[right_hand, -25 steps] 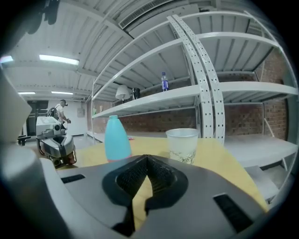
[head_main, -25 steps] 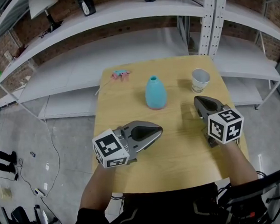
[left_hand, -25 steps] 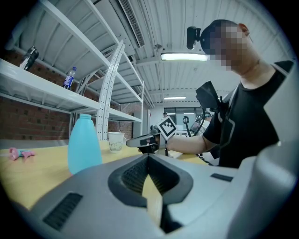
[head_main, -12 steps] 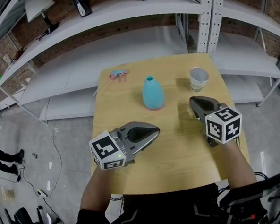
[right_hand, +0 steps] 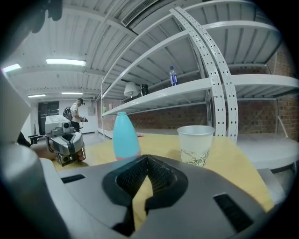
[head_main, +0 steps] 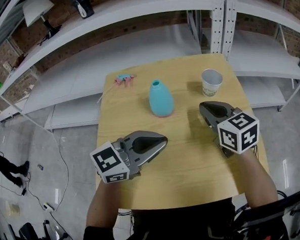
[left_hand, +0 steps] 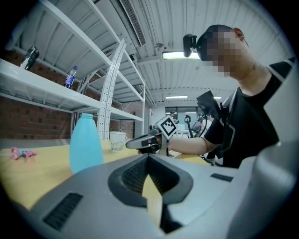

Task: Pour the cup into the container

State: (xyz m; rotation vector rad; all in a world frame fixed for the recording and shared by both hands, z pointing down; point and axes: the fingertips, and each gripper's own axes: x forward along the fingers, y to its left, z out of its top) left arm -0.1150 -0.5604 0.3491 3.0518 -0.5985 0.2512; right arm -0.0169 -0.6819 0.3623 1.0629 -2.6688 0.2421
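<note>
Looking at it now, nothing's poured yet. The cup (head_main: 211,82) stands upright at the far right of the counter (head_main: 187,167), w/ the blue bottle (head_main: 160,99) off to its left. My left tongs (head_main: 163,140) & right tongs (head_main: 203,107) are both closed, empty, touching neither. Grab, lift & pour are all left to do.

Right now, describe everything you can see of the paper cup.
The paper cup is white, with a rolled rim and a faint green leaf print low on its side. It stands upright and open-topped near the far right corner of the wooden table, clear of the right gripper. Only the tabletop touches it; its contents cannot be made out.
</note>
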